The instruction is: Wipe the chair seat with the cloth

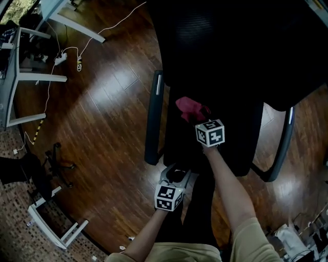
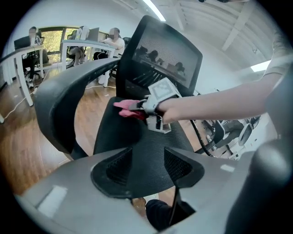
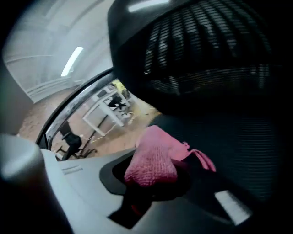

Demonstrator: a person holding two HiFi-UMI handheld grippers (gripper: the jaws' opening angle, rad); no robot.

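This is an open-plan office. Long white surfaces stand on white legs with seated people working at them. A black mesh swivel chair stands on a dark wood-plank floor. A white power strip trails a thin white cable, and white strip lights run overhead.

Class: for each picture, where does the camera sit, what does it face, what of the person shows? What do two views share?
Head view: on the head, facing down at the chair seat; left gripper, right gripper, forearms show.
Left gripper view: over its open jaws, facing seat and backrest; right forearm shows.
Right gripper view: along jaws shut on the cloth, facing the backrest.
Shared: the cloth.
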